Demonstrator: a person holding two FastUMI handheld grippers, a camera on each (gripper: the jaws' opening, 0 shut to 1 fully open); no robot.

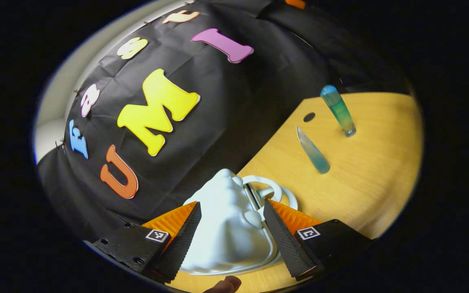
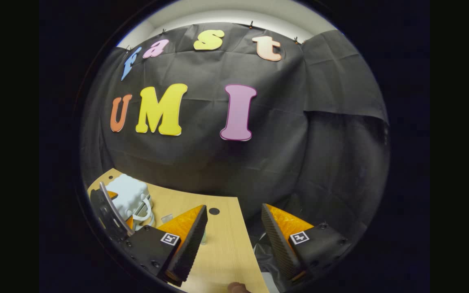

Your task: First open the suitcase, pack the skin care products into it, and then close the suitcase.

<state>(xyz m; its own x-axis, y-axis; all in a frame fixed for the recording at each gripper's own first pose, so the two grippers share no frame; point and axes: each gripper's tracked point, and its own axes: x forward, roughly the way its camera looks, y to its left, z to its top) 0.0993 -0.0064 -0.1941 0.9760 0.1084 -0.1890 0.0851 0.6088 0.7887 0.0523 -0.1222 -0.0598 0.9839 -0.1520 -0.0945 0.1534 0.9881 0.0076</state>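
On the desk [image 1: 364, 179] our left claw [image 1: 231, 228] sits spread around the shut white suitcase [image 1: 228, 228], right claw [image 2: 230, 236] spread and empty, and we might push it off the edge.

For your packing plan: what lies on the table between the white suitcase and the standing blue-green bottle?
In the left gripper view, a tube stands between the suitcase and the bottle; otherwise bare table.
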